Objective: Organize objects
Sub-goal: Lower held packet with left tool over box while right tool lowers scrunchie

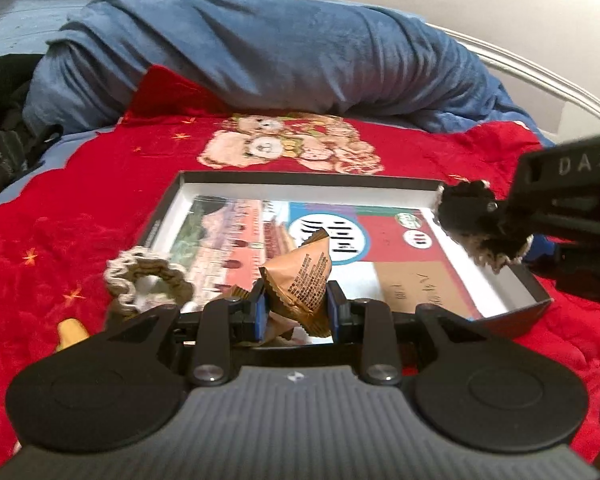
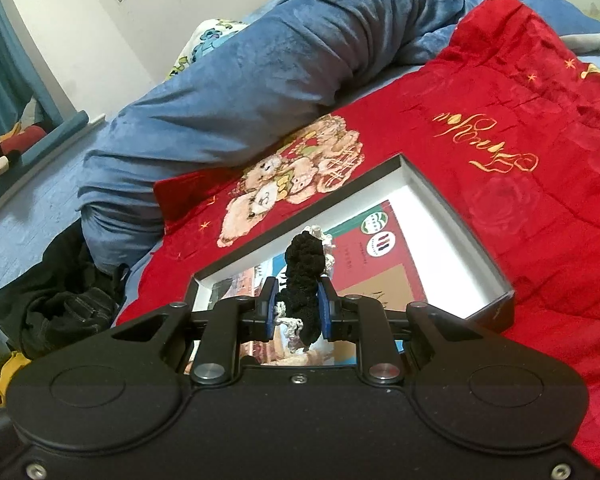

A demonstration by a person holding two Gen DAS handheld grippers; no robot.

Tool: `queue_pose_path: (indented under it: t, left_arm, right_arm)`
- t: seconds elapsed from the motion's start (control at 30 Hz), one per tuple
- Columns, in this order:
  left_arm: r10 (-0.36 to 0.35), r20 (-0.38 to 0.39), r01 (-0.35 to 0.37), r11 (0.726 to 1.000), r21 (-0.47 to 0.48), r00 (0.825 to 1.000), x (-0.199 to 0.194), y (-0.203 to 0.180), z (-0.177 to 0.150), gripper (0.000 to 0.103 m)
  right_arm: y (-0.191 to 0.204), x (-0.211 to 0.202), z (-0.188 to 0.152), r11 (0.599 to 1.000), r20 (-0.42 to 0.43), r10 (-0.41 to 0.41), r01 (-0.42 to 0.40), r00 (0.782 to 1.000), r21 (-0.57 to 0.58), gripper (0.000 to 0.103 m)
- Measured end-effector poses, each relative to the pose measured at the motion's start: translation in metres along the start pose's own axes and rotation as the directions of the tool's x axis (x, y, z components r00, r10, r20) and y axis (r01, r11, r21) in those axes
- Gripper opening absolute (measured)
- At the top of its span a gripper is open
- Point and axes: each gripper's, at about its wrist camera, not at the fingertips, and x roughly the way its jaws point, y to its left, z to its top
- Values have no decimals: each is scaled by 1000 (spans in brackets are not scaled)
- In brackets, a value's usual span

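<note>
Two blankets cover the bed: a rumpled blue plush blanket bunched along the far side, and a red quilted blanket with a teddy-bear print spread flat in front of it. On the red blanket lies a shallow rectangular cardboard box with dark outer walls and white inner walls, printed paper lining its bottom. Dark clothing is heaped at the bed's left edge. The right gripper is clamped on a black crocheted scrunchie with pale trim, held above the box's right side. The left gripper pinches a brown crinkled snack wrapper with printed text over the box's near edge. A beige ruffled fabric scrunchie rests against the box's near left corner.
</note>
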Motion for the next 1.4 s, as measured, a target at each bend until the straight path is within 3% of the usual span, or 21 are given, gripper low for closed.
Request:
queue_pose_path:
  t: [0.37, 0.7, 1.4]
  left_arm:
    - [29, 24, -29, 999, 23, 999, -16, 8, -3, 33]
    - [-30, 55, 31, 999, -12, 998, -21, 3, -3, 33]
    - [-28, 8, 28, 1000, 10, 1000, -8, 1, -2, 33]
  right_arm:
    - [7, 11, -15, 1000, -23, 7, -7, 1000, -10, 20]
    - [-8, 14, -27, 1000, -19, 3, -2, 1000, 21, 21]
    - [-5, 26, -36, 1000, -49, 20, -20, 999, 7, 21]
